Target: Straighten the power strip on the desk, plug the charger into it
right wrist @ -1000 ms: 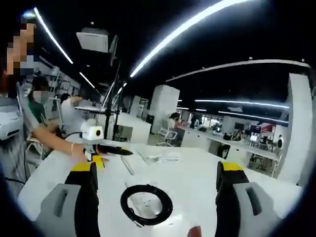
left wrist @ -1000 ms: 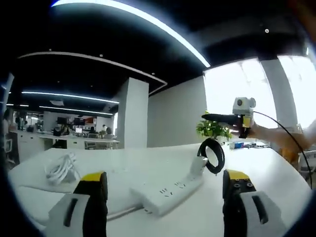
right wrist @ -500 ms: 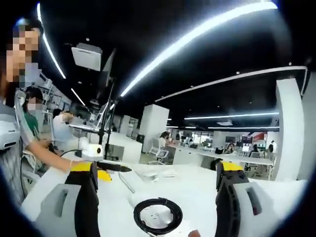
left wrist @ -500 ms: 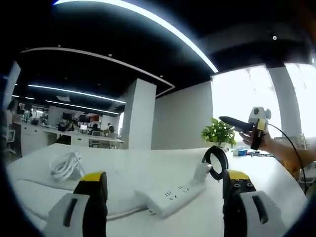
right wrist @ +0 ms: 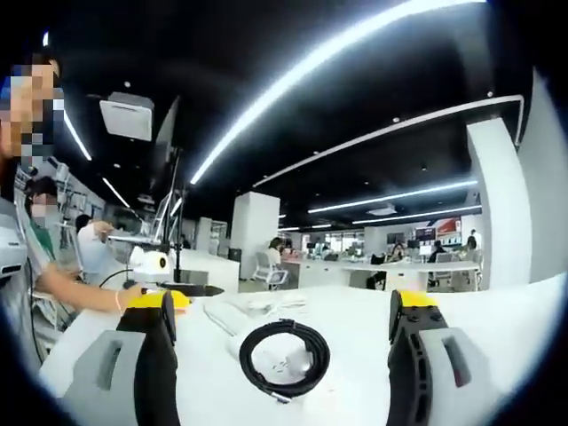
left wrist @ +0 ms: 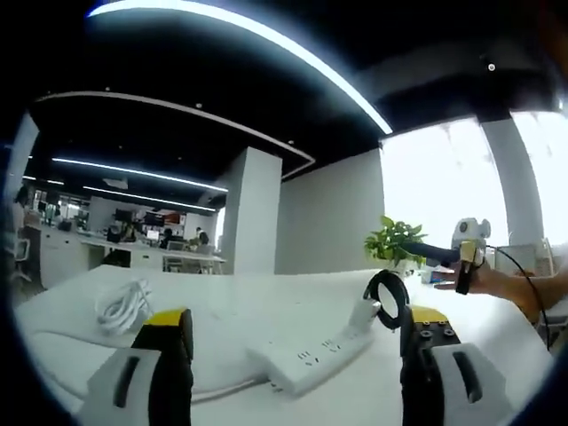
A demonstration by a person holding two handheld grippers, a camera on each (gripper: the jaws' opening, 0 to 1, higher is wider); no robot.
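The white power strip [left wrist: 306, 355] lies at an angle on the white desk [left wrist: 231, 306], between the open jaws of my left gripper [left wrist: 296, 316]. Its lead runs off to the left. At the strip's far end sits the white charger [left wrist: 362, 312] with its black cable coil [left wrist: 387, 298] standing up. My right gripper [left wrist: 410, 250], held in a hand, hovers beyond the coil. In the right gripper view the black coil [right wrist: 284, 357] lies between my right gripper's [right wrist: 282, 302] open jaws. The strip [right wrist: 227, 317] stretches behind the coil, and my left gripper [right wrist: 209, 290] sits beyond it.
A bundle of white cable [left wrist: 124, 306] rests on the desk at the left. A potted plant [left wrist: 395, 240] stands at the far edge by bright windows. Office desks, seated people [right wrist: 93, 248] and a pillar [left wrist: 253, 213] fill the background.
Both views have shifted with the hands. The black coil looms larger and higher in the right gripper view. The right gripper sits lower in the left view. Nothing on the desk moved.
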